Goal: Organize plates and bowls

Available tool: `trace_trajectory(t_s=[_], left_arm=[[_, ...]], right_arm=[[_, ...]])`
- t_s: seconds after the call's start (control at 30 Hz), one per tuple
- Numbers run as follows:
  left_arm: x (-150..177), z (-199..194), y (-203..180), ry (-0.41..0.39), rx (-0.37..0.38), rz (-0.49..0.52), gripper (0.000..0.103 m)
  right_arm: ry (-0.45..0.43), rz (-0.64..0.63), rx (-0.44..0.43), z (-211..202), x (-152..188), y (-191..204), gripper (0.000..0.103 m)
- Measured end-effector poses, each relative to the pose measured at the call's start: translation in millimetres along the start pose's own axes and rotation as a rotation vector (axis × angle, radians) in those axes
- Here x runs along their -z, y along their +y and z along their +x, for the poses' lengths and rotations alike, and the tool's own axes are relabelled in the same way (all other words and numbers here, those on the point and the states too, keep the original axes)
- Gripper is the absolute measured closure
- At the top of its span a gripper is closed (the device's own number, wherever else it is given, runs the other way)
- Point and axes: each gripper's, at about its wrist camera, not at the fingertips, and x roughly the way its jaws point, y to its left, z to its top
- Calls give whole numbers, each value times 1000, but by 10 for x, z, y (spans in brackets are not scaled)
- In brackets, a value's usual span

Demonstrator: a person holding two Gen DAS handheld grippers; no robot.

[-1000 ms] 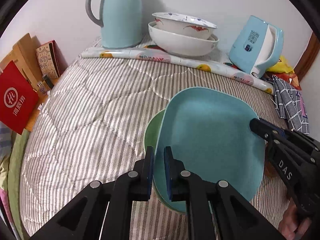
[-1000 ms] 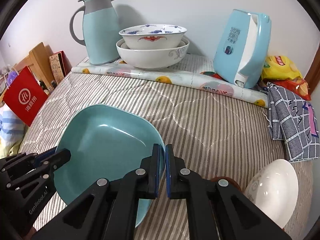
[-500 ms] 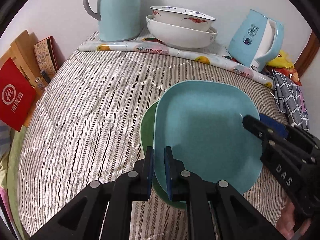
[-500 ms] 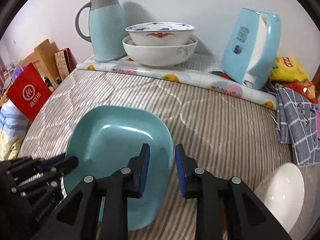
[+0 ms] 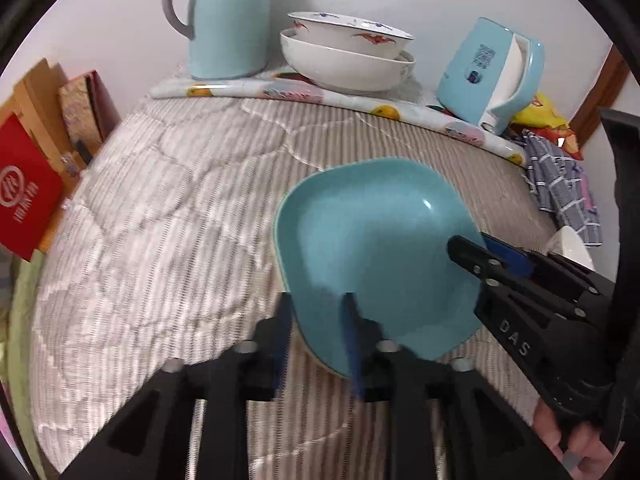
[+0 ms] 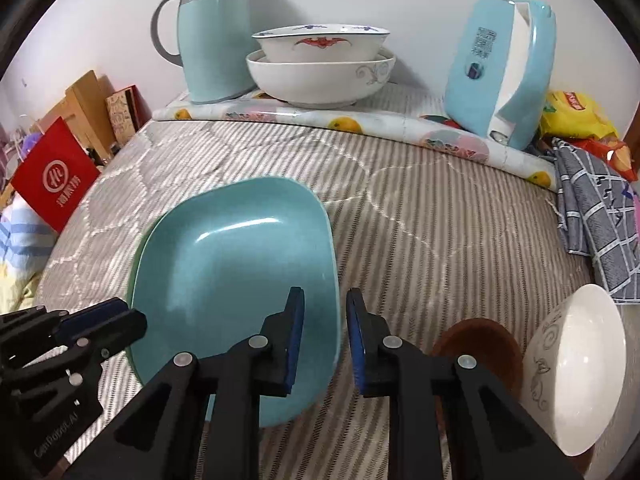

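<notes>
A square teal plate [image 5: 376, 252] [image 6: 240, 276] lies on the striped quilt, stacked on a green plate whose rim [image 6: 138, 256] just shows at the left. My left gripper [image 5: 316, 340] is open, its jaws either side of the plate's near-left rim. My right gripper [image 6: 324, 332] is open at the plate's right rim, holding nothing. Two white bowls [image 6: 320, 68] [image 5: 346, 56] sit nested at the back. A white bowl [image 6: 576, 364] tilts at the lower right beside a brown bowl [image 6: 480, 344].
A teal thermos jug [image 6: 212, 36] [image 5: 228, 20] and a blue kettle [image 6: 504, 68] [image 5: 492, 72] stand at the back on a fruit-print mat [image 6: 360, 124]. A checked cloth [image 6: 596, 212] and snack bags [image 6: 576, 116] lie right. A red bag [image 6: 56, 176] stands left.
Both grippers have opened and let go of the teal plate, the right first, then the left. The plate has settled onto the green plate, covering it almost fully.
</notes>
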Motion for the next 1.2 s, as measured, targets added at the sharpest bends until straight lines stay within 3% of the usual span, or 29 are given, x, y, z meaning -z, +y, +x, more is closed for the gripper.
trace_trajectory(t_s=[0.03,0.27,0.33,0.4,0.57,0.87,1.2], left_arm=[[-5,-25,8,-13,-9,1,67],[-51,-113,17,-38,-5,-7,66],[-52,-146,-22,-46,-1,-7,66],[-49,-185,-92,-56,11,-7,66],[-44,-287,-388,-85,30,30,66],[22,-431,-993,-155,11,114,66],[151,-481,-1459,-169,2,163,66]], right_arm=[[1,1,-3,-5,1,8,81],[-27,-2,35,-207,61,-27,81],[-52,13,38,-339,81,-101,76],[-77,31,50,-485,106,-207,64],[-134,77,128,-882,217,-551,57],[-186,201,219,-1372,609,-1261,56],[-166,295,236,-1639,1064,-1766,54]])
